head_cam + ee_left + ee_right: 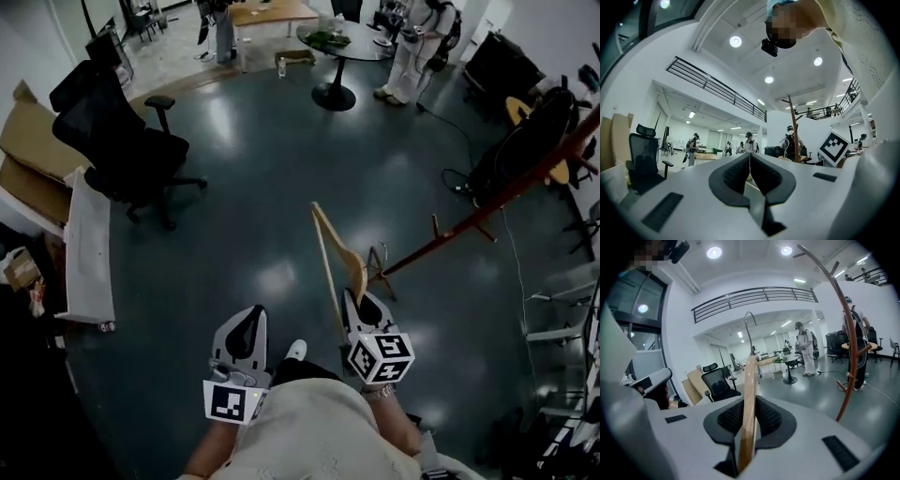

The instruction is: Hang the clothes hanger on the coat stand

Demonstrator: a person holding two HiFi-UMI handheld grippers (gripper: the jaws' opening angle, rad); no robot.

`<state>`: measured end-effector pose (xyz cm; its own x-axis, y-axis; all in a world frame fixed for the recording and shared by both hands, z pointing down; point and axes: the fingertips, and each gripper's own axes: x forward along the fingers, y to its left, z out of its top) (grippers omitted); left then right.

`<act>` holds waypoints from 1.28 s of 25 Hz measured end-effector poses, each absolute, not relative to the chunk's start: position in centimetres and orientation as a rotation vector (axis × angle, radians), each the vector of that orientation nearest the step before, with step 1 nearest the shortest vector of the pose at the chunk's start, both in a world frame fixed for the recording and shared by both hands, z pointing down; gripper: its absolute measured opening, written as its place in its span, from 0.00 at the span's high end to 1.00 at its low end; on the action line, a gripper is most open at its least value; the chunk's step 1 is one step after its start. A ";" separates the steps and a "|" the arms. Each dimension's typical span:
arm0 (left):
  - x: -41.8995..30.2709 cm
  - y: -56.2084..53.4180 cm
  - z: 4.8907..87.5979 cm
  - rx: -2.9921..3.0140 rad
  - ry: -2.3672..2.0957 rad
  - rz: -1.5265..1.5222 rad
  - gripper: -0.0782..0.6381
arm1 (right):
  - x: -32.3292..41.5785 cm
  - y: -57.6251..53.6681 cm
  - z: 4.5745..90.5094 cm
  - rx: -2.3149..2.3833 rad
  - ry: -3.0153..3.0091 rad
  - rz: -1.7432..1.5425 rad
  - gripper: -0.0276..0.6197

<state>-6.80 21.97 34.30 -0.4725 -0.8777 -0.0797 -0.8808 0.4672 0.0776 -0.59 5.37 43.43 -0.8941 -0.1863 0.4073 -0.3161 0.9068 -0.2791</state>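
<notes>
- The right gripper (749, 417) pinches the wooden clothes hanger (750, 380) tight. The hanger sticks up in the air with its metal hook (748, 326) on top.
- The left gripper (750, 174) has its fingers pressed together on nothing.
- The coat stand (849, 348) is near, on the right, not touching.
- The hanger could twist or slip in that thin pinch, so the hook might miss a peg (863, 349).
- In the head view the stand's top is cut off at the edge.
</notes>
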 end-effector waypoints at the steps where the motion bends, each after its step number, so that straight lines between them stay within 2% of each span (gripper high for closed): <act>1: -7.2 21.2 34.4 -1.614 2.661 0.168 0.87 | -0.8 4.8 43.3 0.381 -2.697 0.485 0.85; 10: -9.9 10.4 35.0 -1.913 2.471 0.201 0.87 | -0.3 -1.5 44.9 0.617 -2.651 0.542 0.85; 20: -12.4 -3.7 36.0 -2.395 2.040 0.135 0.87 | -0.9 -8.9 47.0 1.046 -2.508 0.637 0.85; 25: -14.3 -10.4 35.7 -2.597 1.899 0.199 0.87 | -2.2 -12.8 48.5 1.268 -2.418 0.689 0.85; 32: -16.7 -17.3 38.8 -2.827 1.670 0.124 0.87 | -3.1 -16.8 52.7 1.522 -2.233 0.765 0.85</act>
